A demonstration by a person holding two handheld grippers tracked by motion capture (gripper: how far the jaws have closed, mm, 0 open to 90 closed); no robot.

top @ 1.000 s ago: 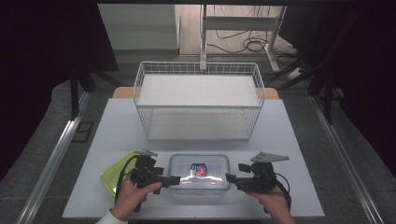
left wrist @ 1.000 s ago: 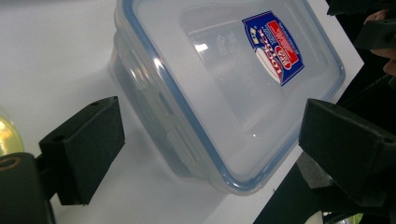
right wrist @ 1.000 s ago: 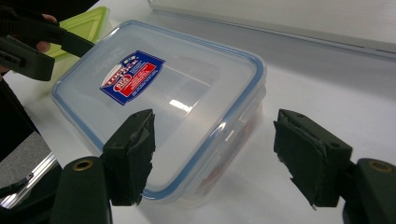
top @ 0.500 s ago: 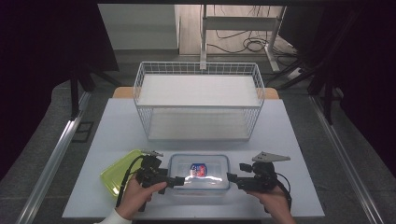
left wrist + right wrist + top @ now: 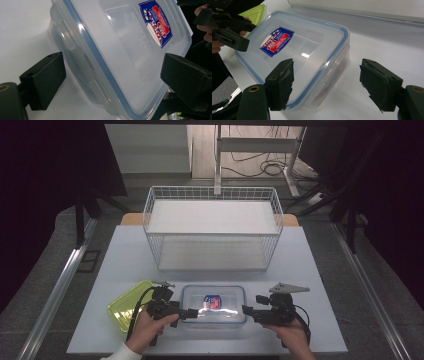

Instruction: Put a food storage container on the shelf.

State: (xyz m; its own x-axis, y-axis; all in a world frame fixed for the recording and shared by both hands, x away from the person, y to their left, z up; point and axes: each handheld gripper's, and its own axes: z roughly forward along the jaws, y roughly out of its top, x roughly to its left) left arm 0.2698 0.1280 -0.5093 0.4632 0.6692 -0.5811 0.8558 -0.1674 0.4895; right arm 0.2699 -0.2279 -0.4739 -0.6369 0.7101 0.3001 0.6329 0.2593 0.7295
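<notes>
From the high view, my desk [image 5: 125, 255] is a pale, matte slab with dark floor past every edge. A white wire basket [image 5: 212, 227] sits across the far half, well apart from my hands, leaving a bare strip between it and the things at the near edge. There a clear plastic container [image 5: 213, 306] lies flat, its long axis running left to right, parallel to the near edge and close to it. My left tongs [image 5: 186, 312] are at its left short end and my right tongs [image 5: 248, 312] at its right short end. A yellow-green lid [image 5: 127, 306] lies just beside the container on the left, partly under my left hand [image 5: 150, 327]; my right hand [image 5: 290, 332] comes in near the desk's front edge.

In the left gripper view my tongs stand open — two blocky black pads, one each side of the container's rounded corner, neither pressing it. The lid is glossy, translucent, rimmed by a blue seal, with a red-and-blue label [image 5: 156, 22].

In the right gripper view my tongs are open too, worn foam-faced pads straddling the near corner of the container [image 5: 312, 52] — the left pad overlaps the rim, though I cannot tell whether it touches. Bare desk lies open to the right.
</notes>
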